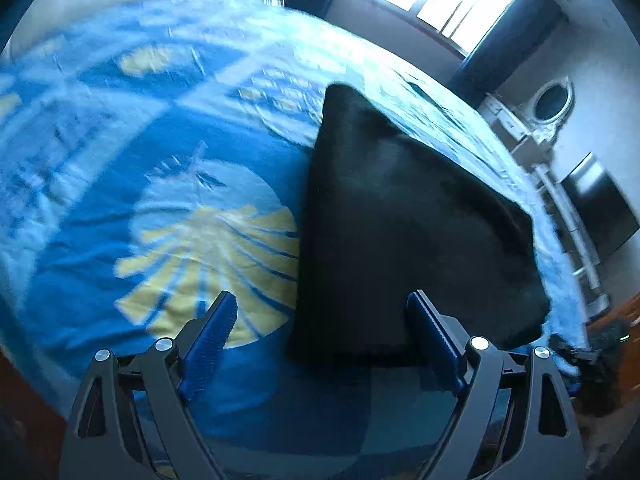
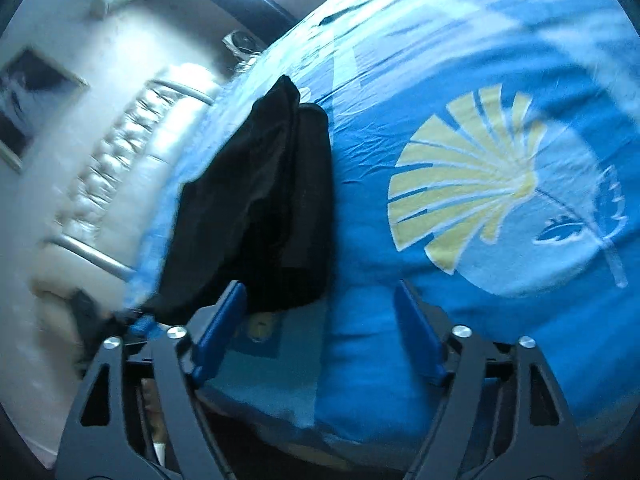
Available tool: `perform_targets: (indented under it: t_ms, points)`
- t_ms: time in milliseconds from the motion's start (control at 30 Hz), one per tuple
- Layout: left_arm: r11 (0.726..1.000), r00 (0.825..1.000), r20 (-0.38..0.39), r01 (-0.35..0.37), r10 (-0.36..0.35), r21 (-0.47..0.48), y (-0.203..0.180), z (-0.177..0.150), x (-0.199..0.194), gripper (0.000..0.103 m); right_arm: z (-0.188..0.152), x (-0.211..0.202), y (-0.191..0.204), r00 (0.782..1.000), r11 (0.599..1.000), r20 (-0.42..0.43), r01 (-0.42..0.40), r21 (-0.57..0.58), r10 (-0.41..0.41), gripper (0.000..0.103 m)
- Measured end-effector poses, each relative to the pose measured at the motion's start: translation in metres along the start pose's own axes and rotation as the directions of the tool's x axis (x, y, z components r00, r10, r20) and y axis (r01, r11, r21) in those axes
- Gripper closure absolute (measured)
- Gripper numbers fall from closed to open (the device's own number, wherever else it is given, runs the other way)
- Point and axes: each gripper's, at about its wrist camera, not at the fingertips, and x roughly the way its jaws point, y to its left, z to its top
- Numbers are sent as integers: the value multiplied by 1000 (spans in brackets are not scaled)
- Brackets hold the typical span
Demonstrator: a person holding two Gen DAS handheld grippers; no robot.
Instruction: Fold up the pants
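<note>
Your left claw (image 1: 320,328) stands wide open, holding nothing, its right pad just at the near edge of the one pair of black, soft cloth pants (image 1: 404,216) lying folded on the blue leaf-print bed cover (image 1: 120,184). They will drape and sag, light and limp; pinch a corner or folded edge. Your right claw (image 2: 320,320) is likewise open and empty. Two claws, one garment.

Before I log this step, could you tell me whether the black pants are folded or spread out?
Folded: the black pants lie as a compact, layered bundle on the blue bedspread, one layer overlapping another.
</note>
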Motion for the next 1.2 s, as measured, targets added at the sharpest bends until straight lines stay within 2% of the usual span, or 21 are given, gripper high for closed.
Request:
perform_targets:
  t_ms: [167,300,467,600,667,900,1000,1100,1200]
  points:
    - [983,987,90,-140,130,115,-18,-13,-22,17,-9,-13,29,987,984,86,144,-104,-135,23]
    - [967,977,124,-194,175,163,-25,-19,-28,17,-19,-22,56,964,952,173,236,-195,-204,19]
    - [964,965,156,-232,211,133,-24,-21,-33,17,-27,-17,84,960,928,191,254,-274,-206,19]
    - [952,954,169,-271,246,143,-28,-27,-31,17,-34,-8,101,963,915,168,256,-312,-212,19]
    - [942,947,188,-293,262,163,-32,-29,-33,17,-38,-6,103,961,909,165,266,-321,-223,19]
    - [940,943,223,-290,248,182,-39,-33,-40,17,-38,-8,97,956,917,181,275,-289,-230,19]
    - [941,942,213,-297,260,162,-36,-32,-38,17,-37,-8,94,957,920,177,274,-279,-231,19]
    - [944,935,204,-314,289,102,-29,-31,-40,17,-37,-8,95,958,920,176,271,-282,-228,19]
    - [948,939,174,-311,296,63,-26,-30,-39,17,-38,-8,95,959,920,175,268,-287,-225,19]
